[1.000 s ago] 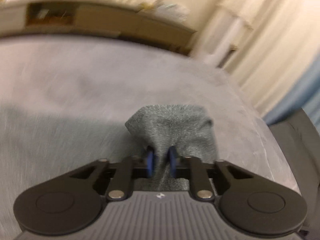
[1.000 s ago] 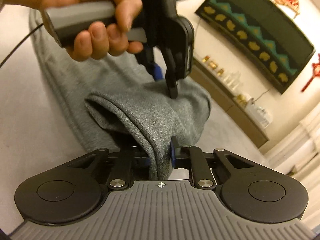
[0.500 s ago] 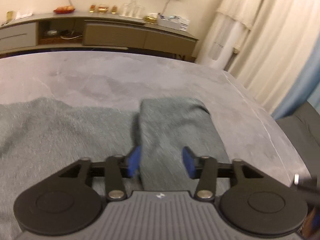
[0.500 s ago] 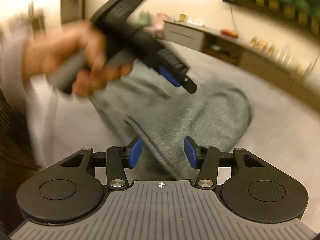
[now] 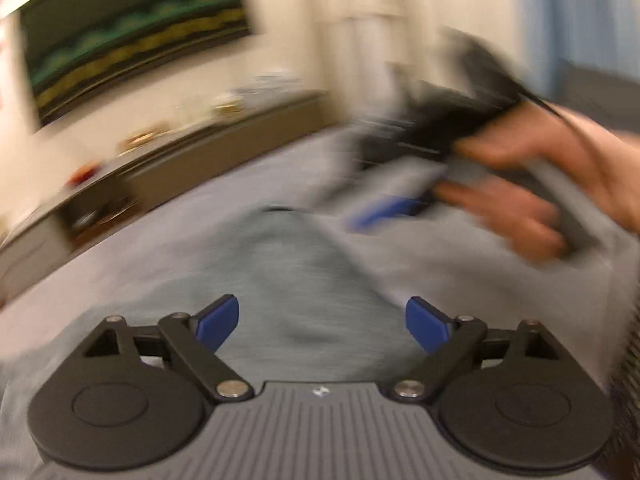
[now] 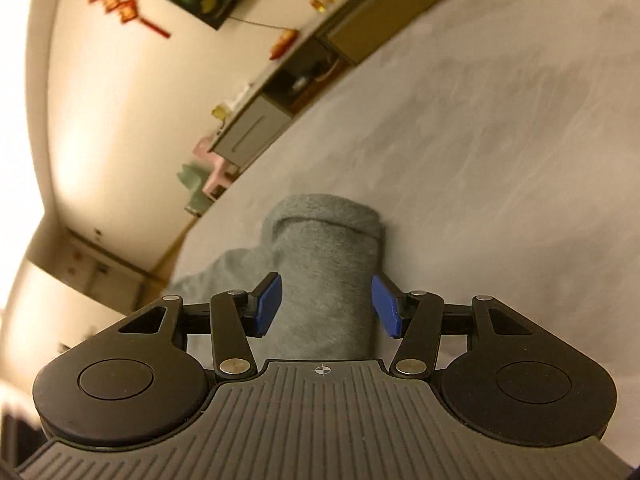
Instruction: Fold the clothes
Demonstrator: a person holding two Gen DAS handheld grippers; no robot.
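A grey knit garment (image 6: 326,256) lies folded over on the grey table (image 6: 500,152). My right gripper (image 6: 326,304) hovers over its folded end, blue pads either side of the cloth without pressing on it, jaws still opening. In the blurred left wrist view the same garment (image 5: 292,268) spreads out ahead of my left gripper (image 5: 322,322), whose jaws are opening wide with nothing pinched. The right gripper (image 5: 384,210) and the hand (image 5: 520,200) that holds it cross the upper right of that view.
A long low sideboard (image 6: 360,32) with small ornaments runs along the far wall, under a dark framed picture (image 5: 132,44). Pale curtains (image 5: 360,20) hang at the right. Bare grey table surface (image 5: 192,232) surrounds the garment.
Both grippers have let go of the grey cloth and opened. The garment now lies flat and folded. Both hands have swung sideways and rolled, so the views look a different way.
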